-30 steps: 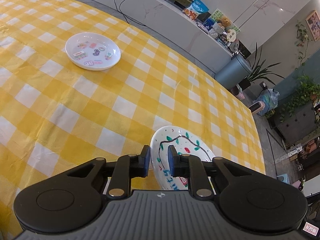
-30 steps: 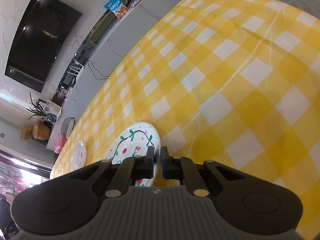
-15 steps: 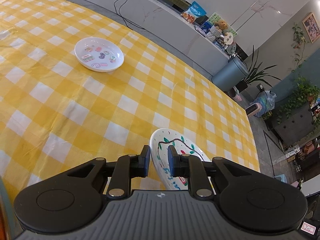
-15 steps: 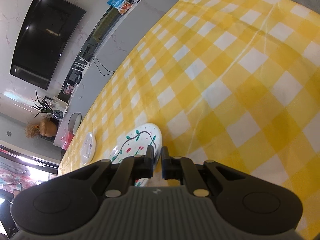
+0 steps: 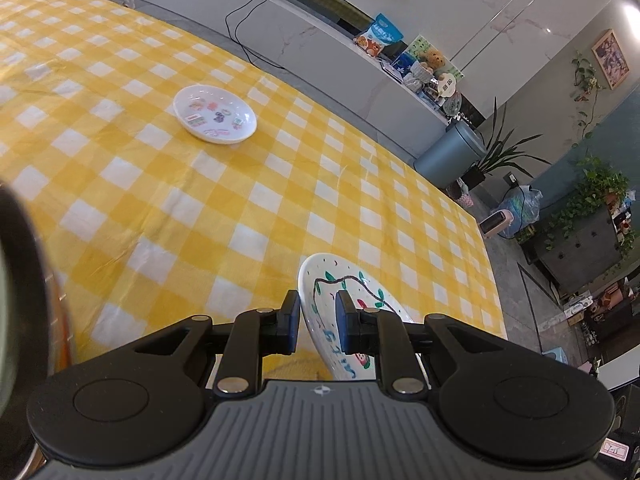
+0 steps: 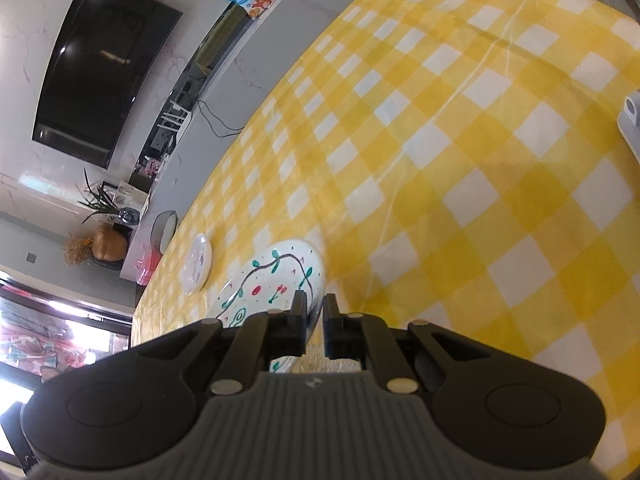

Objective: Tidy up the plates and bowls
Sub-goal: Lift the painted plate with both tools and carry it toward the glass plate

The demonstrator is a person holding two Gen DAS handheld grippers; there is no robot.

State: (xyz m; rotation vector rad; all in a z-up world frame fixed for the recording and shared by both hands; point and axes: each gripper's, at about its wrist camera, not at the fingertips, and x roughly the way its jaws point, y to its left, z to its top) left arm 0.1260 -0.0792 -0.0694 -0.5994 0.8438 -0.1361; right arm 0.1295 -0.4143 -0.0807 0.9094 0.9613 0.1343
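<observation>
The left gripper (image 5: 317, 322) is clamping the near rim of the painted plate (image 5: 352, 316), one pad on each face of the rim. The right gripper (image 6: 314, 322) is gripping the opposite rim of the same painted plate (image 6: 272, 280), its jaws nearly together on the thin edge. The plate is hanging between the two grippers, tilted, above the yellow checked tablecloth (image 5: 168, 200).

Taking the painted plate as the landmark: a small sticker-patterned plate (image 5: 215, 114) is lying flat on the cloth well beyond it in the left wrist view, and is showing edge-on just past it in the right wrist view (image 6: 197, 263). Bare cloth is filling the space between the two plates. The table's far edge is running beyond the plate on the right of the left wrist view, with grey floor past it. A dark blurred object (image 5: 20, 300) is crowding the left border of that view, well apart from the plate.
</observation>
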